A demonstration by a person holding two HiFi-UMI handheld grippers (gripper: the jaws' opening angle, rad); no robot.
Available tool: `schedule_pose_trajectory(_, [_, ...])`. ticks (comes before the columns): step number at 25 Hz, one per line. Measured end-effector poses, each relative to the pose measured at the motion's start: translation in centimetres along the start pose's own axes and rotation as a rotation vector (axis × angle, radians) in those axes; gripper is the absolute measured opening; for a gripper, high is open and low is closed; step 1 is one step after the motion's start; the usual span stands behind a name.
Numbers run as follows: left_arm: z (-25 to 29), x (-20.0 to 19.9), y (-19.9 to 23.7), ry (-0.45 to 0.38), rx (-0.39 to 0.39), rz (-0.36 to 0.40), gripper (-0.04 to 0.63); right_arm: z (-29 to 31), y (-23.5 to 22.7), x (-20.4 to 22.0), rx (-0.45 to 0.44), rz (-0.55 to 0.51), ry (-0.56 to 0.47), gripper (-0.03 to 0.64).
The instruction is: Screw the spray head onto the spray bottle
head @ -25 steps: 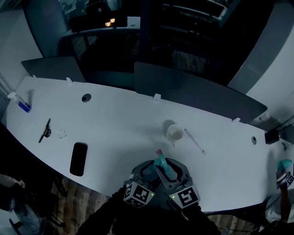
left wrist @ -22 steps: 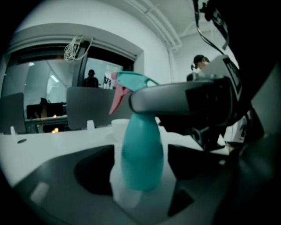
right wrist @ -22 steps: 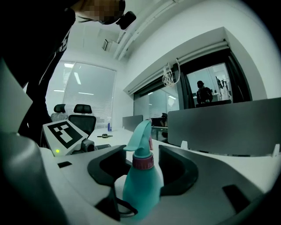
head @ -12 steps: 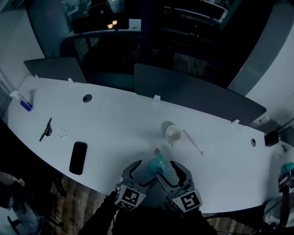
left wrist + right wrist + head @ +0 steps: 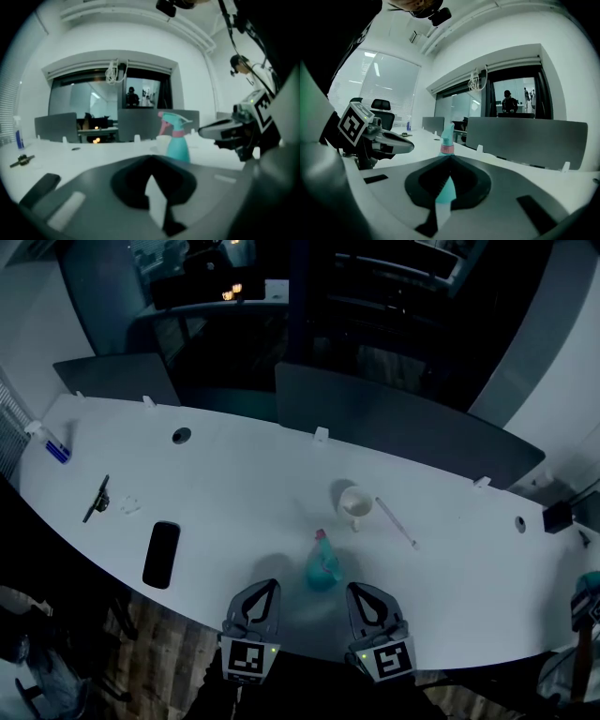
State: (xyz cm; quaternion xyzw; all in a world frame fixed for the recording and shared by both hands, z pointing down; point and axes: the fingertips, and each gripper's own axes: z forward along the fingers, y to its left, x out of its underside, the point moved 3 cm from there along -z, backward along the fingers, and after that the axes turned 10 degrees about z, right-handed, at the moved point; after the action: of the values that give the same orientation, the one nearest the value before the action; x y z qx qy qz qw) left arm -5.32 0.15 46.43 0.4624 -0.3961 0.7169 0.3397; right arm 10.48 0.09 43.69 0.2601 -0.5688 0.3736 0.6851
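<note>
The left claw (image 5: 266,591) and right claw (image 5: 360,594), just closed on nothing, flank the bottle (image 5: 322,566) standing ahead; any retreat should avoid nudging it.

— What lies on the desk (image 5: 244,474)?
— A black phone (image 5: 161,554) near the front edge on the left. A dark tool (image 5: 96,499) lies further left, and a small blue-labelled bottle (image 5: 54,446) stands at the far left corner.
— And mid-desk?
— A white cup (image 5: 355,503), upright, with a thin stick (image 5: 396,522) just right of it. Grey dividers (image 5: 394,427) line the back edge.
</note>
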Motion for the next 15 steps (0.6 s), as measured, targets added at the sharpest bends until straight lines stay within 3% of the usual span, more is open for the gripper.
schedule_pose_trajectory(4, [-0.8,-1.3,-0.2,-0.031,-0.023,0.076,0.003,-0.7,1.3,0.1,0.011,0.023,-0.008,0.005])
schedule_pose_trajectory(11, [-4.1,-3.0,-0.5,-0.12,0.054,0.045,0.002,-3.1,5.5,0.1,0.194,0.001,-0.057,0.005])
schedule_pose_trajectory(15, [-8.0,-2.9,-1.3,-0.167,0.114,0.079,0.002,-6.2,9.3,0.3,0.314,0.049,-0.106,0.005])
